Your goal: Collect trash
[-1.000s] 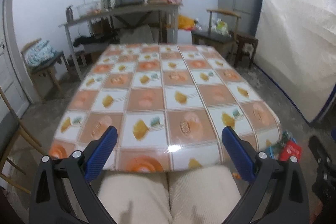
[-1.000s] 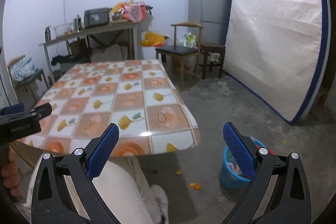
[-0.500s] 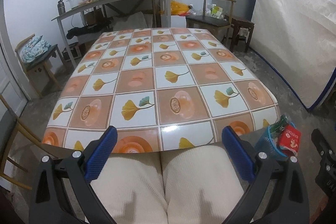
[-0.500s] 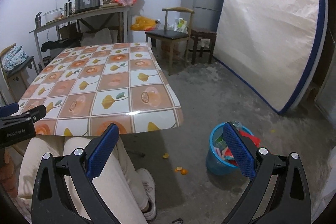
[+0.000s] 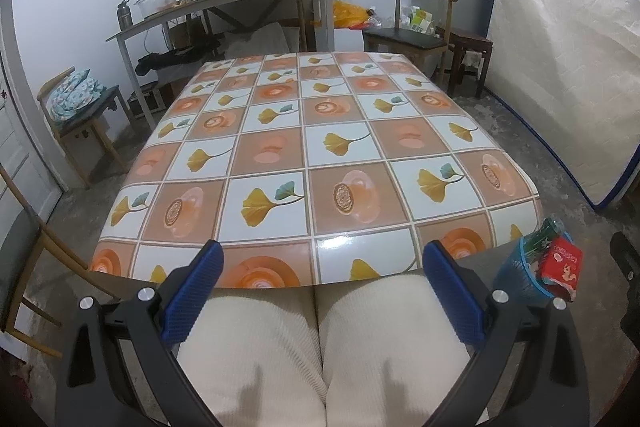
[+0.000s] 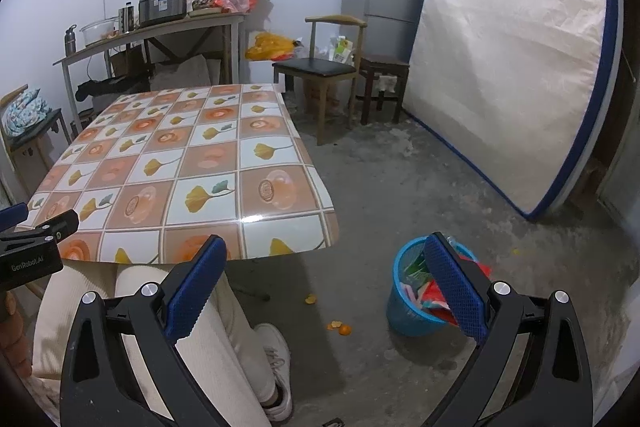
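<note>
Tools, left (image 5: 320, 269) and right (image 6: 326, 263), gape wide, empty; bin (image 6: 404, 311) holds trash.

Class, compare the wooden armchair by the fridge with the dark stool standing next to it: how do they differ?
The armchair has a curved backrest with arms; the stool has none. The armchair's frame is light wood under a black seat pad; the stool is dark brown all over. The armchair stands nearer the table; the stool stands nearer the mattress. Both stand upright on the concrete floor, seats bare.
</note>
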Tool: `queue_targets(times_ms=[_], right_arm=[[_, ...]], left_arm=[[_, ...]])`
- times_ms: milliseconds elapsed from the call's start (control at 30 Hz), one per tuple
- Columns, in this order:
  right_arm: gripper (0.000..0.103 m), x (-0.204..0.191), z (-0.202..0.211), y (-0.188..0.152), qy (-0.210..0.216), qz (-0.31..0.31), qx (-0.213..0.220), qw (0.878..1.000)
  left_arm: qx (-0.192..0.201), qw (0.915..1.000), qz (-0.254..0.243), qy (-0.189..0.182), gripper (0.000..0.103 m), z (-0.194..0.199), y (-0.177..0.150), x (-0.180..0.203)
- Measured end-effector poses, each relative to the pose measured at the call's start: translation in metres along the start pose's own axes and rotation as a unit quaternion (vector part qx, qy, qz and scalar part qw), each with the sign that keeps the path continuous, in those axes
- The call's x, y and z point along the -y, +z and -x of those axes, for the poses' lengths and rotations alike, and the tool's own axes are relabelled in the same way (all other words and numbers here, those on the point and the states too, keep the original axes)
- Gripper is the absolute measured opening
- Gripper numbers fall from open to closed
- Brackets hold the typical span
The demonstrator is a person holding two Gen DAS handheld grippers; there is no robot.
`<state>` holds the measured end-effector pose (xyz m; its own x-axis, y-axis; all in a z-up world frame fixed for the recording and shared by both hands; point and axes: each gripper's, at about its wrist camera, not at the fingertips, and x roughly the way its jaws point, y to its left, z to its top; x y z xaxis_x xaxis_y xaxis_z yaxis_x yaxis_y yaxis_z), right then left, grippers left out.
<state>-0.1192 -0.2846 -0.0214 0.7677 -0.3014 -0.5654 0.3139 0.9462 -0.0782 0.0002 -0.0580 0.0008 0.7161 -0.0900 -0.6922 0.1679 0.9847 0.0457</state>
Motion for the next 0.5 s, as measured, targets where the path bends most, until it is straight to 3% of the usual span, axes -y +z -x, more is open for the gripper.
queue_targets(times_ms=[500], right_arm=[[0.095,-0.0009,0.0017,0.0013,0.011,0.008,0.008,1.0]], left_arm=[[0.003,1.0,0.006,0.005,0.098,0.0025,-0.0003,-0.005]])
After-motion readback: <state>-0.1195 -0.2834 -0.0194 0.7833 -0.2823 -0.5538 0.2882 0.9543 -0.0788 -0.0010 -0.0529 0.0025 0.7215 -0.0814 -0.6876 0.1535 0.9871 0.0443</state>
